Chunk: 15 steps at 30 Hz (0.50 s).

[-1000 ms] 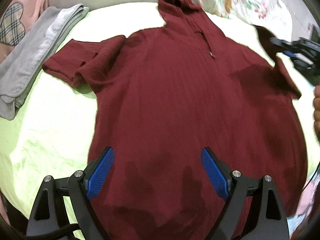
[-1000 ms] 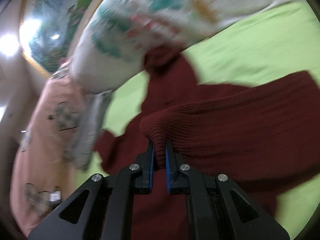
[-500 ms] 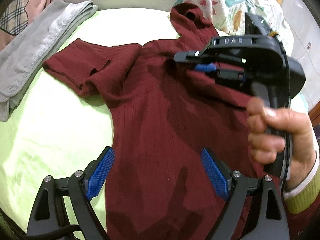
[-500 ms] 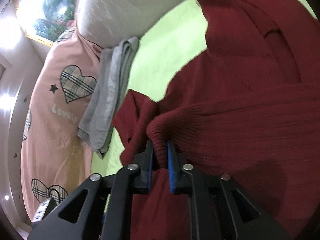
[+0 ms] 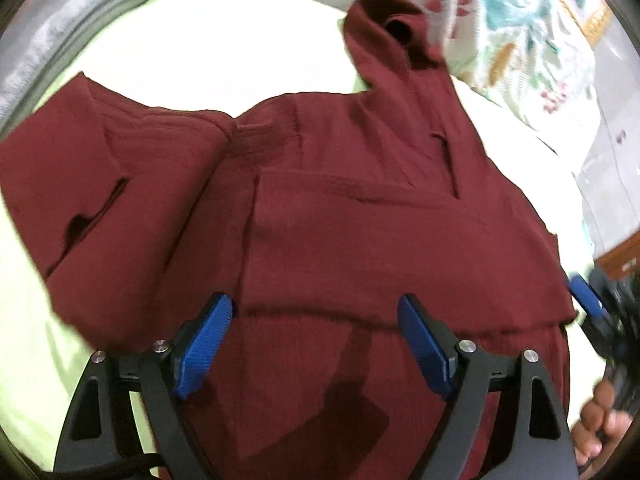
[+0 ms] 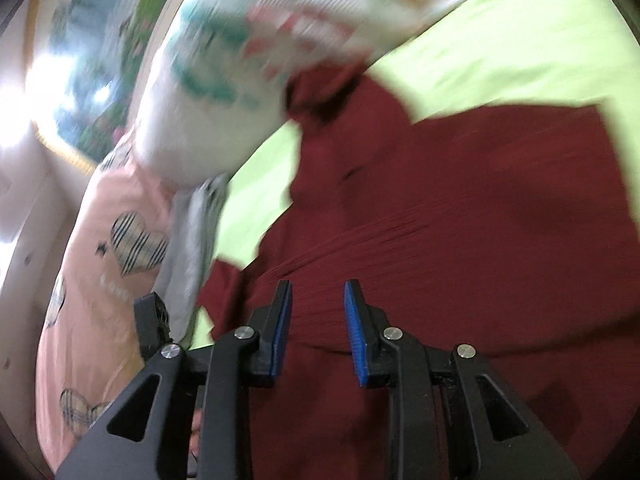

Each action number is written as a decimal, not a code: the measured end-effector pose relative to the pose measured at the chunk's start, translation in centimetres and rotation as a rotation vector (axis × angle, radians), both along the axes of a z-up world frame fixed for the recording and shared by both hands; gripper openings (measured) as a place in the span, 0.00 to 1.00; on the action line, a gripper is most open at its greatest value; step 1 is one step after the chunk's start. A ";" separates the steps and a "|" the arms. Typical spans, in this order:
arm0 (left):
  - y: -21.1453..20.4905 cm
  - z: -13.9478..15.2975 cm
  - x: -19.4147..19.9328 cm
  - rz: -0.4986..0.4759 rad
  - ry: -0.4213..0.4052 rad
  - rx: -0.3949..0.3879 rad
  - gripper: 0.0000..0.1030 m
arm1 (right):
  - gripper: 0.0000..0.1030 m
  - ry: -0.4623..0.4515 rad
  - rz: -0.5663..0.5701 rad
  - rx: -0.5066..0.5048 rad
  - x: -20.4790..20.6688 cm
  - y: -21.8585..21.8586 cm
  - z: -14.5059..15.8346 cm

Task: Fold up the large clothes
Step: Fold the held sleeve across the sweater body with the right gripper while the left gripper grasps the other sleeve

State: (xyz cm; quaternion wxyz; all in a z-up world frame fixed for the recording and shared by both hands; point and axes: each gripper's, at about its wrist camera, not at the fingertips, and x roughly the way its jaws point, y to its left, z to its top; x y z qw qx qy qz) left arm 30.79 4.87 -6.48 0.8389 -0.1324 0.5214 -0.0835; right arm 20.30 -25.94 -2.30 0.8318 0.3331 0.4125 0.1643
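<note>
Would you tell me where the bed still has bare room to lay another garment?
Bare green sheet lies between the maroon sweater and grey folded cloth, and left of its sleeve. It is crowded by the floral pillow.

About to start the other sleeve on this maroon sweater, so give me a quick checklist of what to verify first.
1. Right sleeve folded across the maroon sweater: ok, it lies flat over the chest.
2. Right gripper free of fabric: ok, its jaws are opening and nothing is pinched between them.
3. Left gripper ready to grasp: ok, jaws wide with nothing held, though closing slightly.
4. Left sleeve reachable: ok, spread out on the green sheet, slightly wrinkled.
5. Folded grey garment clear of that sleeve: cannot tell, the frame edge cuts off the gap.
6. Lower hem flat: cannot tell, out of view.
</note>
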 end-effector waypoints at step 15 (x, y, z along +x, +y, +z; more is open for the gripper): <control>1.7 0.6 -0.8 0.040 -0.085 0.017 0.07 | 0.47 0.092 -0.230 -0.189 0.8 -13.8 -0.8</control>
